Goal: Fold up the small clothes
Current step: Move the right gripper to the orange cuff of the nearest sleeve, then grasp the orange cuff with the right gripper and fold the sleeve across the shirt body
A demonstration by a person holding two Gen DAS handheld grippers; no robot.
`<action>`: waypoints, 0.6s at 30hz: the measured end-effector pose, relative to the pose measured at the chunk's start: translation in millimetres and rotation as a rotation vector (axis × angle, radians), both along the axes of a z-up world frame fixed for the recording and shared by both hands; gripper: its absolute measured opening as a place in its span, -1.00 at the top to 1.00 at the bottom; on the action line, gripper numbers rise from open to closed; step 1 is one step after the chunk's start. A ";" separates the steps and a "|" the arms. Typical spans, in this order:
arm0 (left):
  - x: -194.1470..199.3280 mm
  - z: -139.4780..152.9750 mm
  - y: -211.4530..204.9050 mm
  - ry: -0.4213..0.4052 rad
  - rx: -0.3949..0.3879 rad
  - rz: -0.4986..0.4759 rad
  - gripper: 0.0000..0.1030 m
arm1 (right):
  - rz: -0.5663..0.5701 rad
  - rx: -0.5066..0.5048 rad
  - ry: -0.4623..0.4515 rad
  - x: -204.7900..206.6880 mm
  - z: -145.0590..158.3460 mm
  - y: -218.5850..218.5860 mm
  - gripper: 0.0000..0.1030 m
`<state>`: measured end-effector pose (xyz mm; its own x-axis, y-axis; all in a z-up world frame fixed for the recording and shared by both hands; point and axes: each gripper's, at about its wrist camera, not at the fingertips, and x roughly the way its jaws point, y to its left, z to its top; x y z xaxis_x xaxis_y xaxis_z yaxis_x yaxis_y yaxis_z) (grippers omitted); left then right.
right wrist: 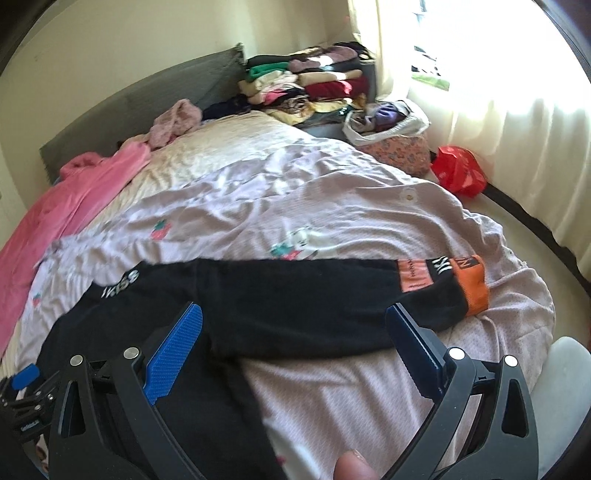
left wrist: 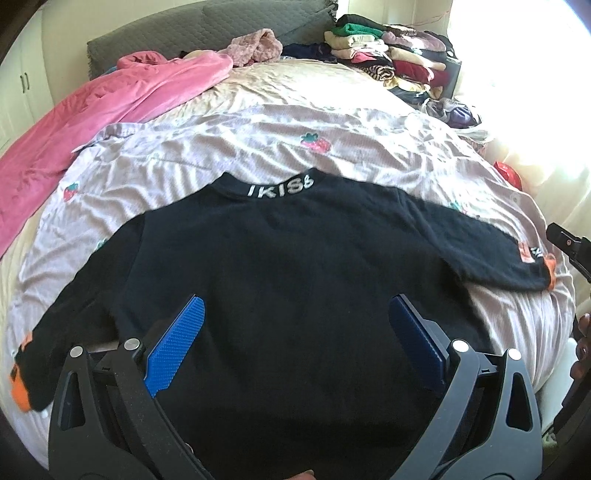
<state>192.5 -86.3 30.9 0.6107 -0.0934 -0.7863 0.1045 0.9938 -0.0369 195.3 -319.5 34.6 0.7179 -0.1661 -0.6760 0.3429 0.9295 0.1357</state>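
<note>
Black knit, spread flat and back-side up, fills both of my wrist views: a small sweater (left wrist: 288, 266) lies across the bed (left wrist: 517, 332) with its sleeves stretched out to either side. White letters on the collar band (left wrist: 282, 187) read roughly "IKISS", though the first stroke is unclear. The right sleeve ends in an orange cuff (right wrist: 474, 288), with a salmon patch (right wrist: 414, 276) beside it whose print is too small for me to read, and a black band of white lettering between them that I cannot make out either.

My left gripper (left wrist: 295, 325) hovers over the sweater's body, jaws spread wide and holding nothing. My right gripper (right wrist: 295, 332) hangs above the right sleeve and the underarm, jaws equally wide and empty.

Under the sweater lies a pale lilac sheet (left wrist: 229, 147) printed with strawberries, well creased. A pink blanket (left wrist: 92, 110) is bunched along the bed's left side, against a grey quilted headboard (left wrist: 207, 33). Folded clothes are stacked (left wrist: 391, 51) at the far corner near a bright, curtained window (right wrist: 517, 122). A red plastic bag (right wrist: 460, 170) sits on the floor beside a floral basket (right wrist: 399, 151).
</note>
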 end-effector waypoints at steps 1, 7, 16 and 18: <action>4.3 1.3 -1.6 -0.002 0.001 0.001 -0.82 | -0.014 0.007 -0.002 2.3 0.5 -5.4 -0.92; 30.4 5.0 -12.7 0.004 -0.001 -0.003 -0.82 | -0.146 0.027 -0.010 13.2 0.7 -51.8 -0.92; 66.7 8.9 -41.5 0.009 0.018 -0.062 -0.82 | -0.368 0.059 0.033 16.7 -21.5 -127.8 -0.92; 73.4 7.6 -48.0 0.013 0.003 -0.081 -0.82 | -0.395 0.061 0.046 16.6 -28.7 -140.2 -0.92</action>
